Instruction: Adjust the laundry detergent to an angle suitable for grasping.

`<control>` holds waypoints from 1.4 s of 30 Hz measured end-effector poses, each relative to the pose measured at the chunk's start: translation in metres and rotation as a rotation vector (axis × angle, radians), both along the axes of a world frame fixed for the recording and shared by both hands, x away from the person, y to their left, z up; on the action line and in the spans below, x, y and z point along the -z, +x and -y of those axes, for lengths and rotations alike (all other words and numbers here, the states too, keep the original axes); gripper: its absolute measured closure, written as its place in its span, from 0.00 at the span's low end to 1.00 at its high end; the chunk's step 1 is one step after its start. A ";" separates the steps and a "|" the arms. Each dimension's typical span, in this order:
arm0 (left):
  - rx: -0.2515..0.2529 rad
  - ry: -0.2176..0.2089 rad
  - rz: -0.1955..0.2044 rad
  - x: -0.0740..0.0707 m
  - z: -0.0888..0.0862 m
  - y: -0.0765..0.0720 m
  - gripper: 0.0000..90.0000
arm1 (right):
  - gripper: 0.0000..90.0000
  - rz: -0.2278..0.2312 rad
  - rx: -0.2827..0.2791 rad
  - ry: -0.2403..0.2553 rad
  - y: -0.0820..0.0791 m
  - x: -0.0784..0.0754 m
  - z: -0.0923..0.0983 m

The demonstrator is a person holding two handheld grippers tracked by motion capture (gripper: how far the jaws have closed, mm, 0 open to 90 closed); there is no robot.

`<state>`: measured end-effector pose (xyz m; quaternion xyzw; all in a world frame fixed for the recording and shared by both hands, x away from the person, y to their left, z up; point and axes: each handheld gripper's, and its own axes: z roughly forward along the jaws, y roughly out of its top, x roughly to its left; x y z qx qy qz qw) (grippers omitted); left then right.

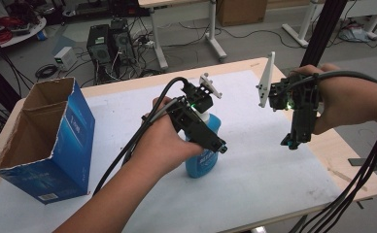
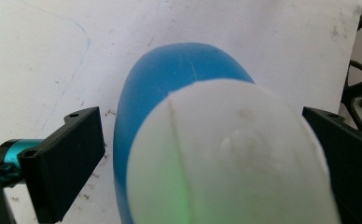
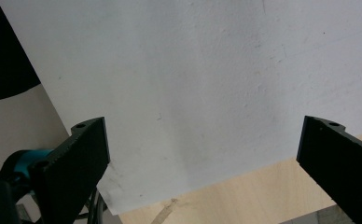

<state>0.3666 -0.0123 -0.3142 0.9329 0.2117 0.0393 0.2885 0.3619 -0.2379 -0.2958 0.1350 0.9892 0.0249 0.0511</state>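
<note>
Spread wide, my left gripper [image 2: 202, 154] has its jaws on either side of the blue bottle [image 1: 202, 145] and clear of it; the white cap [image 2: 226, 154] bulges up between them in the left gripper view. That bottle stands upright at the centre of the high view, on the white sheet [image 1: 254, 165] covering the wooden table [image 1: 351, 170]. At the left of the frame a blue cardboard box [image 1: 72, 141] sits on the sheet, its top torn open. Upper left, beyond the table's far edge, computer towers [image 1: 110, 43] and tangled cables lie on a grey floor. At the right my right gripper [image 3: 202, 172] hangs above the sheet, jaws parted with nothing between them, sheet edge and bare wood below.
</note>
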 end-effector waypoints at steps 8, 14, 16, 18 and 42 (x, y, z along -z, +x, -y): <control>-0.012 0.003 0.040 0.002 0.003 -0.002 0.03 | 0.02 0.001 0.005 0.001 0.000 0.001 0.001; -0.013 -0.005 0.050 0.003 0.001 -0.004 0.11 | 0.02 0.000 0.005 0.002 0.001 0.001 0.000; -0.014 -0.006 0.052 0.005 0.001 -0.004 0.12 | 0.02 0.000 -0.003 0.004 0.001 0.001 0.000; -0.021 -0.013 0.056 0.006 0.001 -0.005 0.13 | 0.02 0.000 -0.001 0.006 0.001 0.001 -0.001; -0.023 -0.018 0.069 0.007 -0.002 -0.007 0.31 | 0.02 -0.005 -0.003 0.023 0.002 0.002 -0.002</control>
